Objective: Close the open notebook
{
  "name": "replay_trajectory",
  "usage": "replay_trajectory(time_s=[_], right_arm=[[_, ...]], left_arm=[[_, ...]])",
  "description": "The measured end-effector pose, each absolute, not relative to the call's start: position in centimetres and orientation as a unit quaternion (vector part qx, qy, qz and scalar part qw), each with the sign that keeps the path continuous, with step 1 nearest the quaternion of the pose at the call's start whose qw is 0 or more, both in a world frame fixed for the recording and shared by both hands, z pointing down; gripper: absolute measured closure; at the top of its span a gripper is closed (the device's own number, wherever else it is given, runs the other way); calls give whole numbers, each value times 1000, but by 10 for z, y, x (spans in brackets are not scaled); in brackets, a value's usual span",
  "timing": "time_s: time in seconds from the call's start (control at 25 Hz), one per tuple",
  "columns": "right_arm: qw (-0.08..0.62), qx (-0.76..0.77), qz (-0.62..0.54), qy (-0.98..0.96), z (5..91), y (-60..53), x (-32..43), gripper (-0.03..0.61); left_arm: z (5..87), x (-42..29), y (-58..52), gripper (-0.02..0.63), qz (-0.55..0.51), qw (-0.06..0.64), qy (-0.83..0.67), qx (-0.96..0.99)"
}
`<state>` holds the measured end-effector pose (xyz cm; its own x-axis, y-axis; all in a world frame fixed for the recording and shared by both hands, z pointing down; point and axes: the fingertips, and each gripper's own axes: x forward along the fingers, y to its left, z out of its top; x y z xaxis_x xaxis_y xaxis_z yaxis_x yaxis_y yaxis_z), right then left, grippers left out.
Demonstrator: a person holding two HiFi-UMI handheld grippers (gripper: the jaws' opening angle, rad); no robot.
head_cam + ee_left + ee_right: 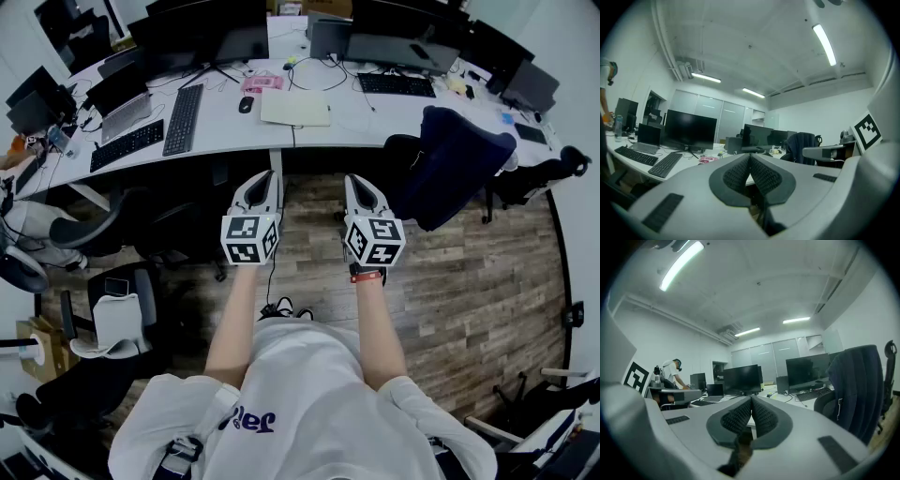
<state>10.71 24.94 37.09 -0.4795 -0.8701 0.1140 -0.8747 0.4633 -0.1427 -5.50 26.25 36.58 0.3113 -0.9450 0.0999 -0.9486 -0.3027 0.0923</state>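
1. The notebook (295,108) lies flat on the white desk (375,127), a pale rectangle near the desk's front edge. From this far off I cannot tell whether its cover is open or down.
2. A mouse (246,104) sits just to the notebook's left, with a black keyboard (183,118) beyond that. A small pink item (262,83) lies just behind the notebook.
3. The left gripper (266,178) is held out over the wood floor (469,272), well short of the desk. The notebook is ahead of it and a little to its right. Its jaws are pressed together with nothing between them.
4. The right gripper (356,181) is alongside it, level with it and well apart from the notebook, which is ahead and to its left. Its jaws also meet on nothing.
5. A chair (455,164) draped in dark cloth stands to the right of the right gripper.
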Motion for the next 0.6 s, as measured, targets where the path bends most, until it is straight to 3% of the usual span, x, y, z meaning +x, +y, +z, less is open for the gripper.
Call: replay_trajectory(time_s=[0.6], right_arm=[[12, 470, 130, -873, 402, 217, 81, 564]], left_arm=[[397, -48, 240, 595, 34, 63, -601, 796]])
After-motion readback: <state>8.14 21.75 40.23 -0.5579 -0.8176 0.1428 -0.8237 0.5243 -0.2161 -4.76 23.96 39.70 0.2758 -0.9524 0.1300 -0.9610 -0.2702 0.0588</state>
